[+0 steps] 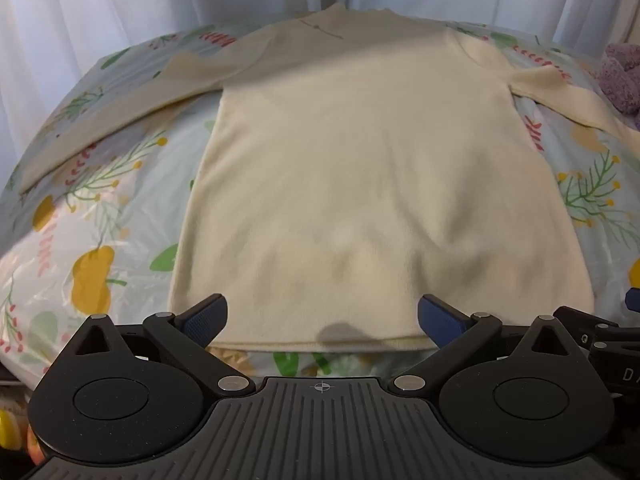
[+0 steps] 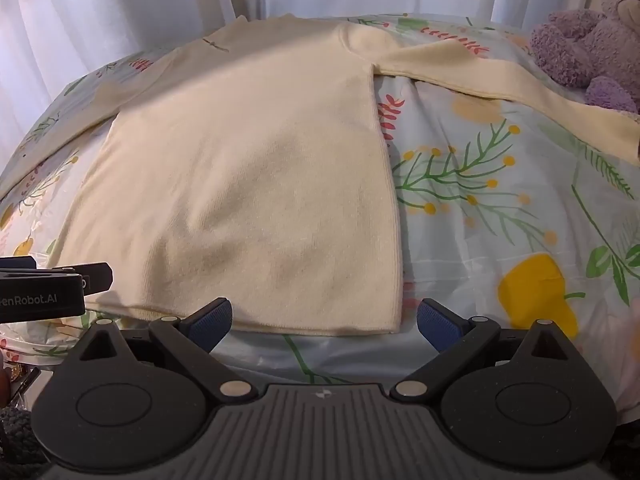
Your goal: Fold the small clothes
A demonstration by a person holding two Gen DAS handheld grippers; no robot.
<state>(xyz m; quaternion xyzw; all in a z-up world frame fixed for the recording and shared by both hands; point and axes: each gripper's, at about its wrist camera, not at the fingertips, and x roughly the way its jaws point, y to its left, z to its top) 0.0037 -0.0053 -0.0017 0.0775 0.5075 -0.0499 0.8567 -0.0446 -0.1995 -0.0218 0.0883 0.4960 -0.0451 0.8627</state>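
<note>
Sweater (image 1: 352, 184) lies flat (sleeves spread); left tool (image 1: 322, 318) and right tool (image 2: 324, 318) gape, holding nothing.

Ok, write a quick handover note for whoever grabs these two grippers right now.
Left gripper: open, empty, at the hem.
Right gripper: open, empty, at the hem's right corner.
Cream sweater: flat on the floral bedsheet, hem nearest, both sleeves spread out. Purple plush toy sits beyond the right sleeve.
Done: garment laid out.
Left: all folds, probably sleeves in first.
</note>
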